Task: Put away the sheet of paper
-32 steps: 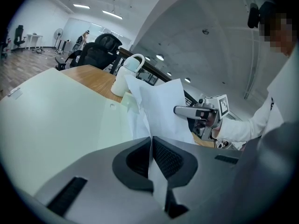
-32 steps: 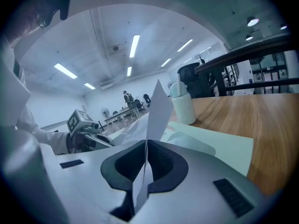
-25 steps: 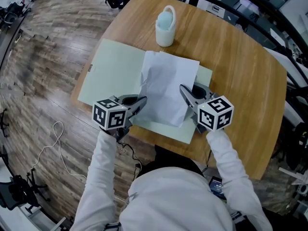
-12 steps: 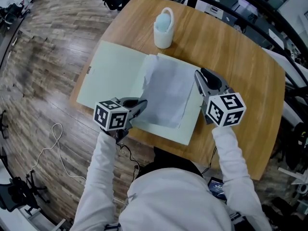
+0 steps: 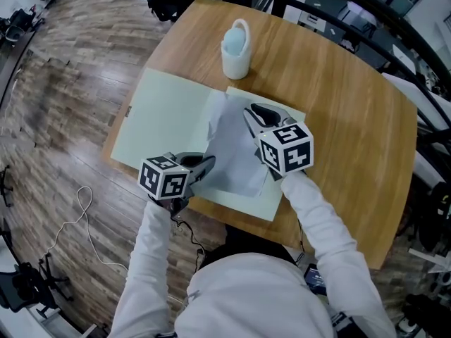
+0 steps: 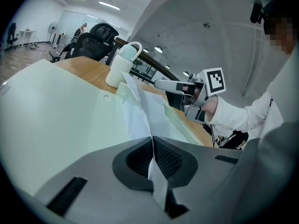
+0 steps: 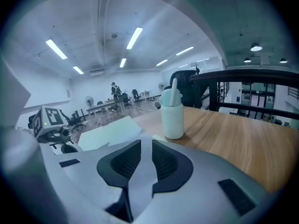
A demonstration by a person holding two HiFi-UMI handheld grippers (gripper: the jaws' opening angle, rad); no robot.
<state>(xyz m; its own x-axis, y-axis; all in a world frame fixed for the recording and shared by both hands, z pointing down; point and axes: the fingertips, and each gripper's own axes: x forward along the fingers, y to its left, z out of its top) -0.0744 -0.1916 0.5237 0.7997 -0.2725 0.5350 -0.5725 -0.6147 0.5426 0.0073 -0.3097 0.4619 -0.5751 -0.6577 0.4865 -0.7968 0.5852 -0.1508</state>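
A white sheet of paper (image 5: 231, 153) lies creased on the right half of an open pale green folder (image 5: 162, 115). My left gripper (image 5: 206, 165) is shut on the sheet's near left corner; in the left gripper view the paper (image 6: 148, 110) runs up out of the closed jaws (image 6: 152, 143). My right gripper (image 5: 251, 113) hovers over the far part of the sheet. Its jaws (image 7: 145, 149) are closing with a narrow gap and nothing between them.
A white jug with a handle (image 5: 235, 44) stands on the round wooden table (image 5: 345, 90) beyond the folder. The folder's left half overhangs the table's edge. Office chairs and desks stand on the wood floor around.
The right gripper left the sheet's near right edge, swung out to the right, then came back over the sheet's far part. The sheet dropped flatter onto the folder. The left gripper stayed put.
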